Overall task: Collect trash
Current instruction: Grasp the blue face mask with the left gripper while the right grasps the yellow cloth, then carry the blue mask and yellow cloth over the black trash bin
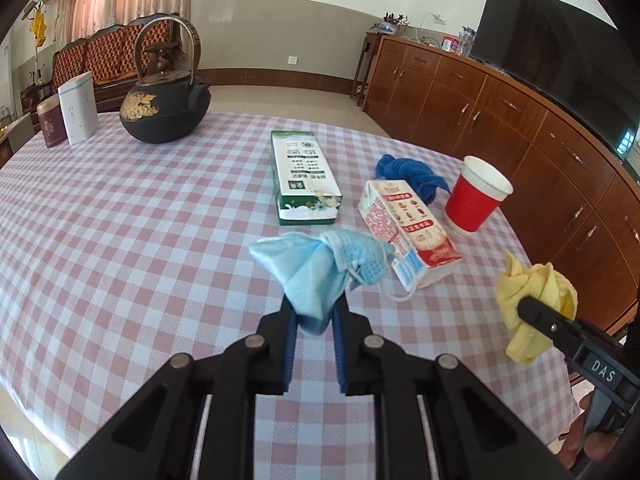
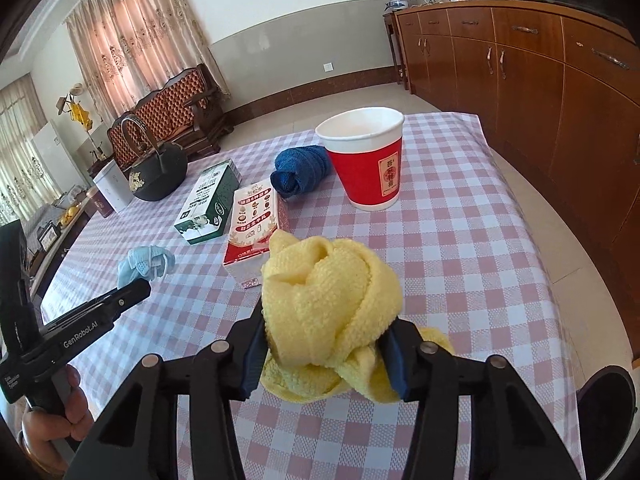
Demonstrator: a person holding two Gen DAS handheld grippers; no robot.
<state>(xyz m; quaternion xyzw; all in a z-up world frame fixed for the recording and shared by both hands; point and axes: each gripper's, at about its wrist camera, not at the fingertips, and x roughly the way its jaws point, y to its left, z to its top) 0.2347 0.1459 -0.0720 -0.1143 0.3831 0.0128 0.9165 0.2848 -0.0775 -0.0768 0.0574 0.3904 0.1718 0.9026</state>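
Both grippers are loaded. Left gripper [image 1: 314, 316] has its blue-padded fingers pinched on a crumpled blue face mask [image 1: 316, 268], which stands up between them above the checked tablecloth [image 1: 120, 240]; one ear loop trails over the end of the red-and-white carton [image 1: 404, 228]. Right gripper [image 2: 324, 354] is clamped on a bunched yellow cloth [image 2: 328, 308], the wad bulging above and below my fingers. Just past the mask, the red-and-white carton lies flat, and beside it a green-and-white carton [image 1: 302, 178] also lies flat. A balled blue cloth [image 2: 300, 174] sits behind the cartons, next to an upright red paper cup [image 2: 366, 160] near the table edge. Farther back stand a black iron kettle [image 1: 166, 106], a white tin [image 1: 78, 108] and a maroon tin [image 1: 50, 120].
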